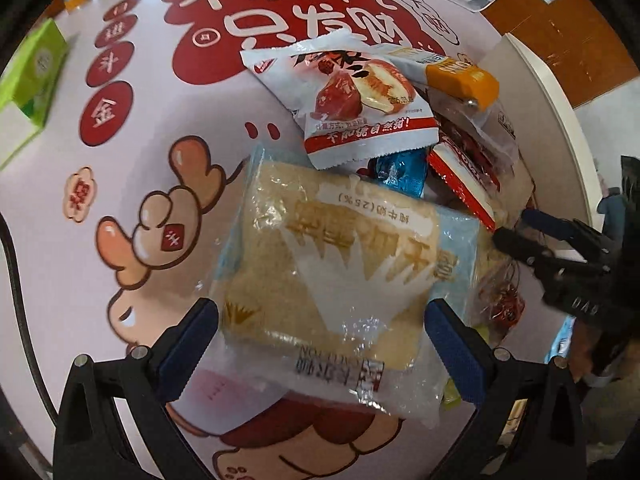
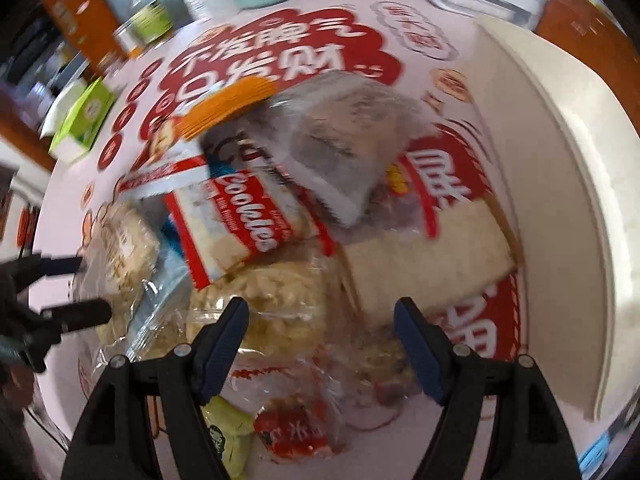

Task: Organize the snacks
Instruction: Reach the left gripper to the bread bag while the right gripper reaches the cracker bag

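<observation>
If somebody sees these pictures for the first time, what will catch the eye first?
Probably the pale bread packet lying between the open jaws of the left gripper. Behind it, a heap of snacks is topped by a red-and-white date packet. Under everything lies the pink tablecloth with big red Chinese characters.

Left gripper [image 1: 322, 334] jaws spread wide; right gripper [image 2: 322, 334] jaws spread, angled downward.

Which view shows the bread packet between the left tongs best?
The left wrist view: the bread packet fills the middle, sharp, between the open left tongs. The right wrist view is blurred and catches only its edge at far left.
</observation>
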`<state>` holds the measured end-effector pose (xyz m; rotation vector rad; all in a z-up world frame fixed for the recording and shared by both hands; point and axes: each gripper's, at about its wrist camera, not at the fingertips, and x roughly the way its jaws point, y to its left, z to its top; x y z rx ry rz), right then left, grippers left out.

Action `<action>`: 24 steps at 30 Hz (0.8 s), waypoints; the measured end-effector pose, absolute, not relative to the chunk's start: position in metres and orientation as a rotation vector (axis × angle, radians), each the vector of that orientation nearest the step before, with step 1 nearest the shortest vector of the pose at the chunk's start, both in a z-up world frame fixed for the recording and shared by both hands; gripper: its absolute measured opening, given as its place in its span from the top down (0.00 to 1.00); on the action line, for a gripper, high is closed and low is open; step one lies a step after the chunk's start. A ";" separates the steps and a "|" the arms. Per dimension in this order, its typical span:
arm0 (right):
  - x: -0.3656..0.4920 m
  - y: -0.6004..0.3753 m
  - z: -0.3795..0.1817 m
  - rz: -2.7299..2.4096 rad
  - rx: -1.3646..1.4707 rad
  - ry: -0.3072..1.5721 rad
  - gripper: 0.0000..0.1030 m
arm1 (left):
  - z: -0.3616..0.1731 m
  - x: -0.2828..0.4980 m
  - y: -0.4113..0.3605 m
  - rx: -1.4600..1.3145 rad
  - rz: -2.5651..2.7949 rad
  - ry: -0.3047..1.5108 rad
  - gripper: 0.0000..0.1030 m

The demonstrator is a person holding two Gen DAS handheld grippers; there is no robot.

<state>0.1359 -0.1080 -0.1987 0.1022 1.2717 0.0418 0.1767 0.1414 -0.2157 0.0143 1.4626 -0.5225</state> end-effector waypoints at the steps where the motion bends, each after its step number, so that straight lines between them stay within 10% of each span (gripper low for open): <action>1: 0.138 -0.106 -0.200 0.072 0.102 1.273 0.26 | -0.218 0.179 0.141 0.008 -0.534 1.467 0.00; 11: 0.158 -0.079 -0.216 0.288 0.058 1.345 0.17 | -0.229 0.197 0.132 0.009 -0.621 1.486 0.00; 18: 0.149 -0.117 -0.209 0.336 0.256 1.331 0.62 | -0.224 0.204 0.125 0.005 -0.644 1.472 0.00; 24: 0.138 -0.120 -0.204 0.301 0.269 1.312 0.67 | -0.221 0.208 0.112 -0.017 -0.610 1.495 0.03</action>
